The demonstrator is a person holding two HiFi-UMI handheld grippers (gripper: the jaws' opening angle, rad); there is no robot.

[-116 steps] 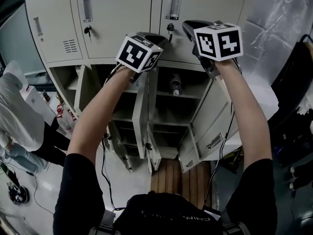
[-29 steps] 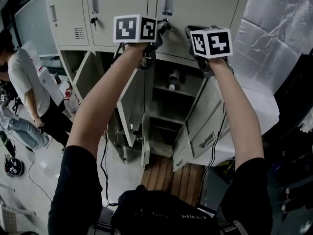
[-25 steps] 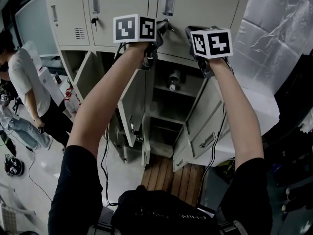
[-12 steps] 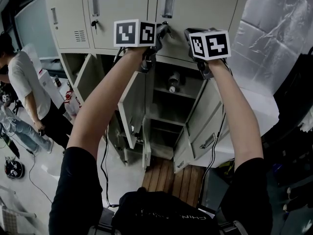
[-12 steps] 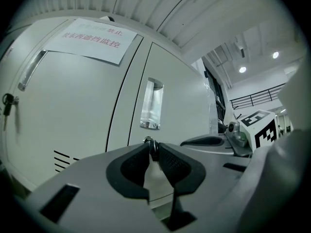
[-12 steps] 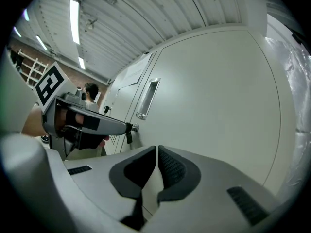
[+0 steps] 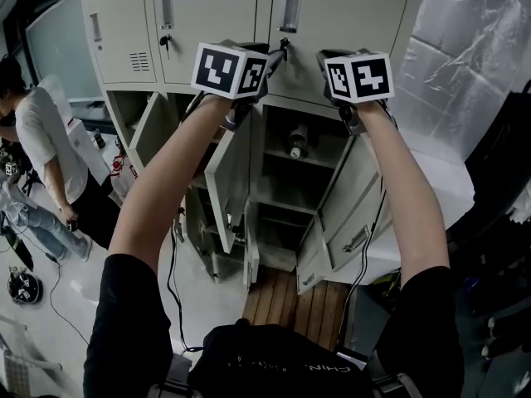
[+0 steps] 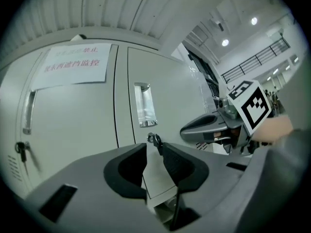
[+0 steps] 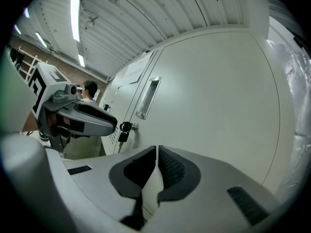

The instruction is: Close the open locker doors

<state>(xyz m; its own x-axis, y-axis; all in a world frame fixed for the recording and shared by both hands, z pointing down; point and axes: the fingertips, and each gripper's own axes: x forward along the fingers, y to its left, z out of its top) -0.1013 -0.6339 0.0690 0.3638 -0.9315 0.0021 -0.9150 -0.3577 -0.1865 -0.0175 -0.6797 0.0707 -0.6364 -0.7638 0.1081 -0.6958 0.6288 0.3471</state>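
Spreads the left claw (image 8: 154,148) just now off the key (image 8: 155,141) in the closed upper door (image 8: 170,106), flanking it without pressing, seemingly done locking; holds the right claw (image 9: 157,152) shut and empty nearby; leaves the open locker doors (image 7: 226,191) swung out below.

Sleeves: short, black (image 7: 131,305).
Shirt: black (image 7: 265,359), with small pale lettering across the chest.
Marker cubes: white with black square patterns, left (image 7: 231,70) and right (image 7: 359,77).
Cables: thin, black (image 7: 169,264), one below each forearm.

place: industrial hall | cues: metal lockers (image 7: 348,15), ribbed ceiling (image 9: 146,13), strip lights (image 9: 74,18)
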